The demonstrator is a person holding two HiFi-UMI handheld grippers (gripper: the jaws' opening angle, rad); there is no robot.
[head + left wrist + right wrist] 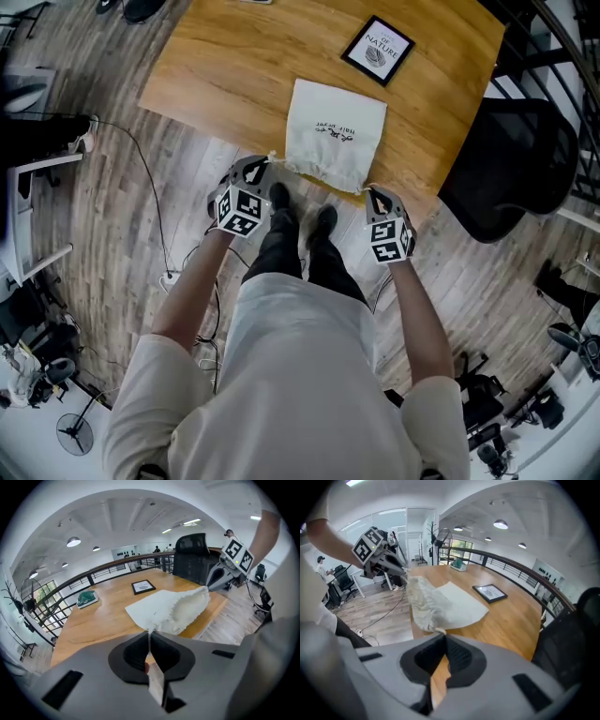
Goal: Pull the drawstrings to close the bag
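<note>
A white cloth drawstring bag (333, 127) lies on the wooden table (234, 66), its gathered mouth at the near edge. My left gripper (266, 170) sits at the mouth's left corner and my right gripper (372, 194) at its right corner. In the left gripper view the left gripper (149, 641) is shut on a thin white drawstring (149, 634) that runs up to the bag (164, 606). The right gripper view shows the right gripper (443, 637) shut on the drawstring at the puckered corner of the bag (445, 604).
A black-framed picture (377, 50) lies on the table beyond the bag. A black office chair (520, 159) stands at the table's right. A green object (87, 597) rests on the far part of the table. A cable (150, 187) trails over the wooden floor at left.
</note>
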